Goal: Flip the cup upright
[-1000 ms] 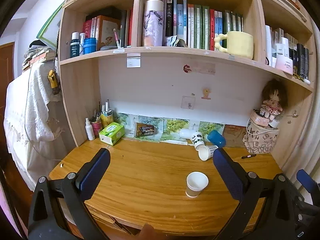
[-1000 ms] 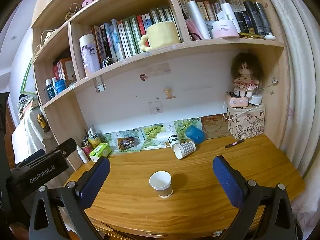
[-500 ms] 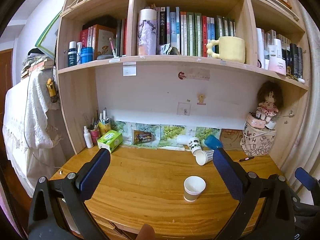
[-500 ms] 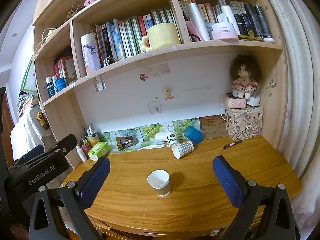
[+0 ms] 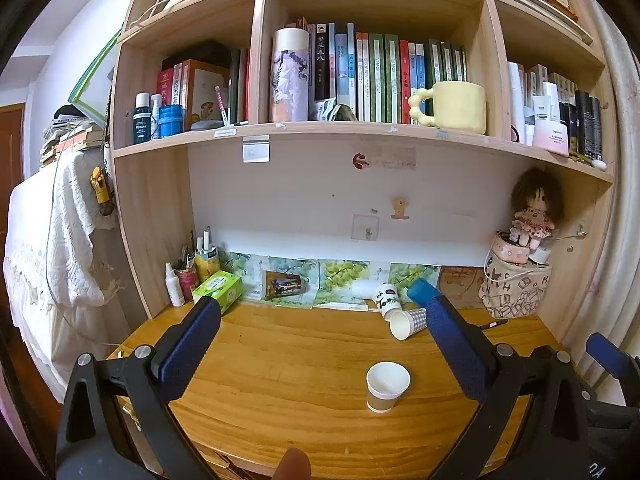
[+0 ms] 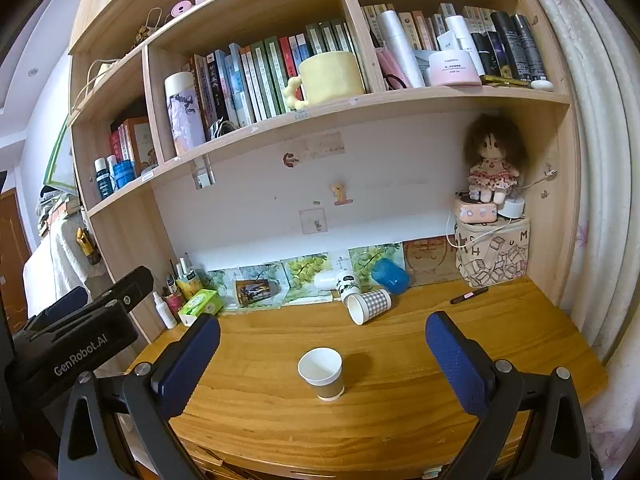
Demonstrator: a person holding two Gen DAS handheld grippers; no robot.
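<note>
Both grippers hang back over the near edge of the desk [image 5: 280, 368], and both are spread wide with nothing between the pads. The left gripper [image 5: 320, 344] sees the cup [image 5: 387, 386] ahead and toward its right finger, standing upright, mouth up, on bare wood. From the right gripper [image 6: 322, 360], that same cup [image 6: 321, 373] sits nearly dead centre between the fingers, just ahead, touching neither pad.

There is open wood on both sides of the cup, and more behind it. Farther ahead, past the cup, a checked cup [image 6: 369, 305] lies on its side, mouth toward the gripper, with a panda cup [image 6: 346, 285] and a blue cup [image 6: 390, 275] close behind it against the back wall. A pen [image 6: 468, 295] lies ahead and right of the right gripper, near the desk's right end. A tissue box [image 5: 218, 291] sits ahead of the left gripper's left finger, by the shelf upright.

In the right wrist view the left gripper's black body shows off to the left, well apart from the cup.
</note>
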